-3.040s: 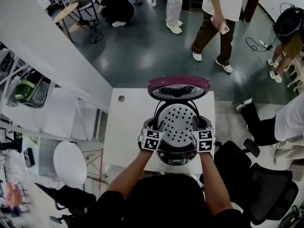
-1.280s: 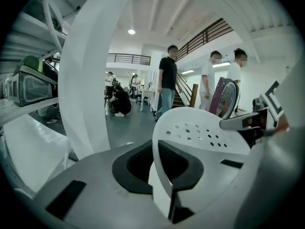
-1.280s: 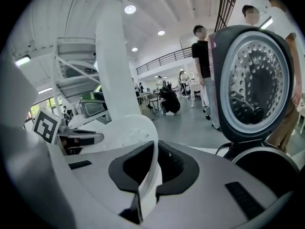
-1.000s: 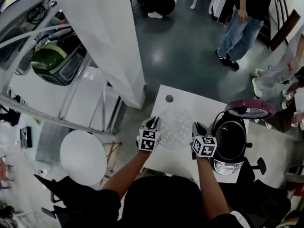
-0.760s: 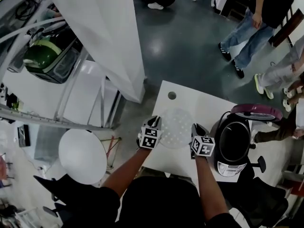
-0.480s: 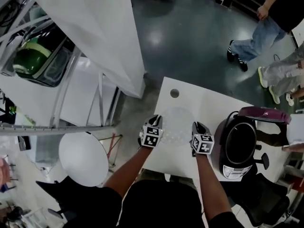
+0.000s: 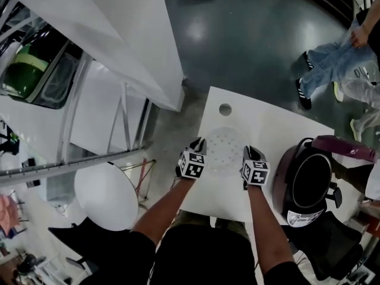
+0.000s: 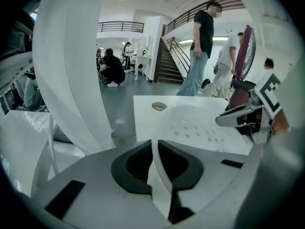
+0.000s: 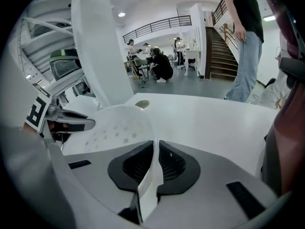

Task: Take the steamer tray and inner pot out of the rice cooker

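Tray: the steamer tray (image 7: 224, 149) is out of the cooker and hanging mid-frame, low over the white table (image 7: 285, 126). Can't tell if it's touching.
Left gripper: the left gripper (image 7: 198, 146) is pinching the tray's left rim, jaws nearly together on the thin edge.
Right gripper: the right gripper (image 7: 250, 153) is doing the same on the right rim.
Progress: I'd say the tray half is nearly done, just needing set-down and release.
Remaining: the inner pot (image 7: 310, 181) seems to be sitting in the rice cooker (image 7: 297, 217) at right, lid (image 7: 347, 147) open.
Room: bare table is showing around the tray. The table hole (image 7: 225, 109) is just above it, the table's left edge is running close by the left gripper, and the cooker is sitting near the right gripper.
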